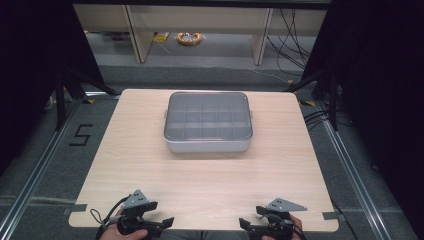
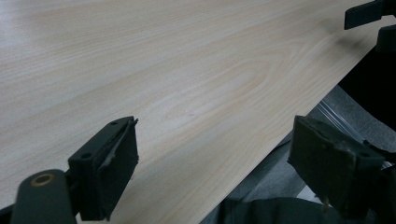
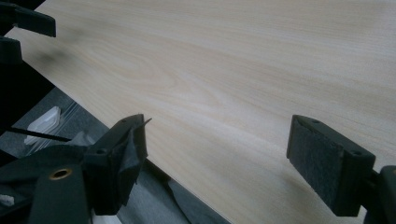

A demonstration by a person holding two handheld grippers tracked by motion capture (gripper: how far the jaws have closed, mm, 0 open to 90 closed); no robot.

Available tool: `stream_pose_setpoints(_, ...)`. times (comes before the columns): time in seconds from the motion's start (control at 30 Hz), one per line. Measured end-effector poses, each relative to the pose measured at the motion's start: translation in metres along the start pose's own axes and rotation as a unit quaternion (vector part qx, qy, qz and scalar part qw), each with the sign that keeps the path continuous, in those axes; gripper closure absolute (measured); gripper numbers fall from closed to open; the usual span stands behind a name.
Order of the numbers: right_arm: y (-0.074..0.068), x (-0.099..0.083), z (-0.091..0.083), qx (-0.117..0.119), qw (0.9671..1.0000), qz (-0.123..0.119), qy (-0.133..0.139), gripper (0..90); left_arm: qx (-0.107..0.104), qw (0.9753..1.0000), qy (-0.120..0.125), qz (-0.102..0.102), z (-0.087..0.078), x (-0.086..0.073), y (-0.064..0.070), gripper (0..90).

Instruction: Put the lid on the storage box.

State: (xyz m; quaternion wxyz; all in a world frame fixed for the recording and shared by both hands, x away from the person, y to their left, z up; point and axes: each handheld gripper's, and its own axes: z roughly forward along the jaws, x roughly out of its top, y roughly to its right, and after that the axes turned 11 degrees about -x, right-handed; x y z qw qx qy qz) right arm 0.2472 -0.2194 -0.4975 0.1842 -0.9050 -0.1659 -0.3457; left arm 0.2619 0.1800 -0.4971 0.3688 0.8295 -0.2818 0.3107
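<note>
Sitting on the far middle of the light wooden table point(image 1: 150, 165) is a pale grey rectangular box point(image 1: 208, 122) with rounded corners and a clear lid, through which a grid of compartments shows. Its long axis runs left to right, parallel to the table's near edge. At that near edge, well apart from the box, the left gripper point(image 2: 212, 161) and right gripper point(image 3: 217, 161) both have their jaws spread wide, holding nothing.
</note>
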Motion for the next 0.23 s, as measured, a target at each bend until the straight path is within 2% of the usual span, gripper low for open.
stream_pose_setpoints(0.1,0.0012,0.0000,0.0004,-0.001,1.0000,-0.004,0.000,21.2,0.001,1.0000,-0.002,0.000,0.0000,0.0000,-0.0002,15.1)
stream_pose_setpoints(0.13,0.0032,0.0004,0.0002,-0.010,0.9998,-0.018,0.006,21.3,0.001,1.0000,-0.002,0.000,0.0000,0.0000,-0.0001,15.1)
stream_pose_setpoints(0.17,0.0031,0.0003,0.0010,-0.004,0.9998,-0.017,0.005,21.3,0.000,1.0000,-0.001,0.000,0.0001,0.0000,-0.0001,15.1)
stream_pose_setpoints(0.2,0.0009,-0.0005,0.0016,0.005,1.0000,-0.002,0.001,21.4,0.003,0.9999,-0.009,0.006,-0.0007,0.0002,-0.0009,15.1)
stream_pose_setpoints(0.23,0.0032,-0.0002,0.0024,0.007,0.9999,-0.014,0.001,21.4,-0.001,1.0000,-0.003,0.003,0.0000,0.0001,0.0002,15.1)
